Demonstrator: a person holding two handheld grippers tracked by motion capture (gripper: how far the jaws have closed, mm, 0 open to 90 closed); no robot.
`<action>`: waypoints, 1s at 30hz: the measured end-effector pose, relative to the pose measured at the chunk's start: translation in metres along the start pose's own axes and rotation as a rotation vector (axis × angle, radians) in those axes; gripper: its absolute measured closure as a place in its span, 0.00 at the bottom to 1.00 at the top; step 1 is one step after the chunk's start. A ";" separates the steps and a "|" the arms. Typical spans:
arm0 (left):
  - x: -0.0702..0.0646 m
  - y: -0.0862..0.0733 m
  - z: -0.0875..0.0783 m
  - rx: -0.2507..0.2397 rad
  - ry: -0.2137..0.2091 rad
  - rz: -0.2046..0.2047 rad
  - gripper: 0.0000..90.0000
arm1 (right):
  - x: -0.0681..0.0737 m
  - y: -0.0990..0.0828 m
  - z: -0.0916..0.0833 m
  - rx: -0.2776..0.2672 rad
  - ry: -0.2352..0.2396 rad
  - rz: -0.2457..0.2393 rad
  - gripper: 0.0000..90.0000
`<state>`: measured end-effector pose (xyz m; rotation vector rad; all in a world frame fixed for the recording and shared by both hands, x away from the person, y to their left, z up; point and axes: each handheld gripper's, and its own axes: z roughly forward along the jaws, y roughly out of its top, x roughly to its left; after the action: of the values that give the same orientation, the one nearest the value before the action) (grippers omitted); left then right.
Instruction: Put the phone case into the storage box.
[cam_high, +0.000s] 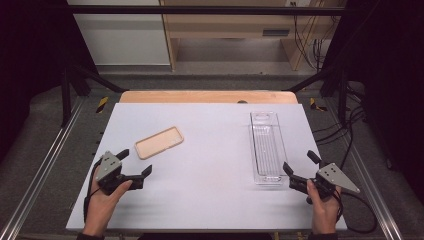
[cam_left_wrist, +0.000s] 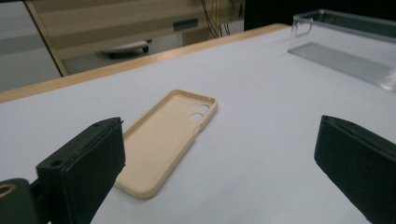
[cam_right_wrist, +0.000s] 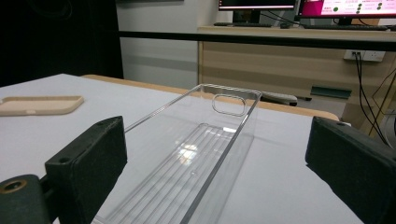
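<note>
While both grippers rest near the front edge of the table, the things nearest them are one phone case (cam_high: 159, 142) and one clear tray (cam_high: 267, 146). That case is a beige, matte, rubbery shell, a flat rounded rectangle with a low raised rim, lying hollow side up. In the left gripper view the phone case (cam_left_wrist: 166, 140) shows two round camera holes at its far end. It lies on the left half of the table, its long axis slanting from near-left to far-right, camera end toward the far right. The left gripper (cam_high: 136, 162) sits just near and left of it, not touching, its two black jaws spread wide with nothing between them.

On the right half lies the clear tray, a long narrow box of hard, glossy, see-through plastic with a ribbed floor and an oval handle slot in its far end wall, as the right gripper view of the clear tray (cam_right_wrist: 205, 154) shows. Its long axis runs near to far. The right gripper (cam_high: 301, 167) sits at its near end, jaws also wide apart and holding nothing.

Both things rest well apart on one smooth pale grey table (cam_high: 215, 165), edged at the far side by a strip of light wood.
</note>
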<state>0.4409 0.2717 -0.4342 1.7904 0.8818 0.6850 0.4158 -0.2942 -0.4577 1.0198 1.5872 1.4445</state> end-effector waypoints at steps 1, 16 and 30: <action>0.000 0.003 0.006 0.024 -0.006 0.005 0.02 | 0.001 0.000 0.000 0.002 0.000 -0.003 0.06; 0.013 0.023 0.076 0.267 0.028 0.091 0.04 | 0.000 0.000 0.001 0.006 -0.008 -0.013 0.06; 0.032 0.029 0.107 0.321 0.104 0.052 0.13 | 0.002 -0.001 0.002 0.020 -0.003 -0.027 0.06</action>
<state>0.5502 0.2343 -0.4434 2.0822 1.0658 0.7056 0.4166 -0.2916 -0.4589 1.0078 1.6103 1.4118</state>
